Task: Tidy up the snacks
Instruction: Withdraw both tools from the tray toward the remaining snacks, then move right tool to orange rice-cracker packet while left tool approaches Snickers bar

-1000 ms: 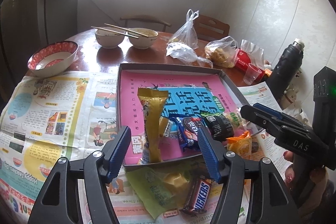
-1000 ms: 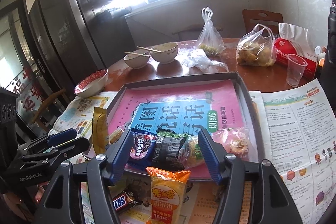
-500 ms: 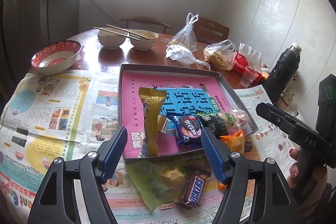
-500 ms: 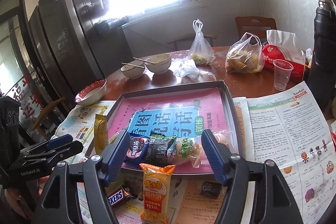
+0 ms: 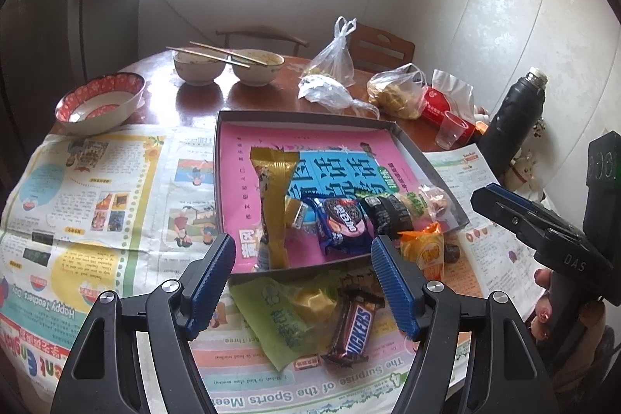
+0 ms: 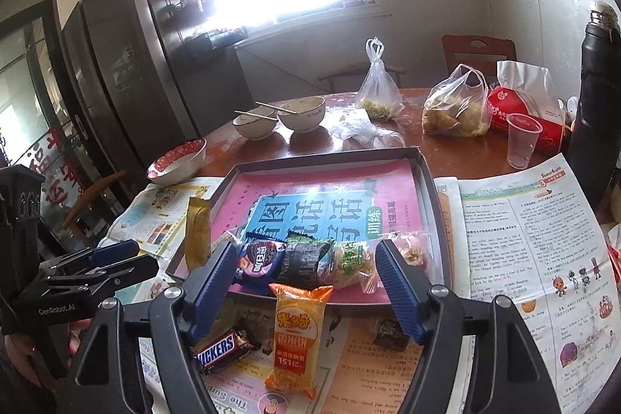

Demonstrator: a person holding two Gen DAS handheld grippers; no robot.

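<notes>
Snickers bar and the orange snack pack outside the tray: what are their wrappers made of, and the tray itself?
Snickers bar: glossy brown plastic film, judging by its sheen and crimped ends. Orange snack pack: shiny printed plastic film with a serrated top seal. Tray: looks like grey cardboard, matte with thin folded walls, though I cannot be sure.

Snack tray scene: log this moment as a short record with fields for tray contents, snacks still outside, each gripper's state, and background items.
tray: grey tray, lined with a pink book
in tray: gold bar, Oreo pack, black pack, green pack, clear pack
outside tray: Snickers, orange pack, green wrapper, small dark sweet
left gripper: open, empty, jaws just opened further
right gripper: open, empty, jaws just opened further
background: bowls, flask, cup
</notes>
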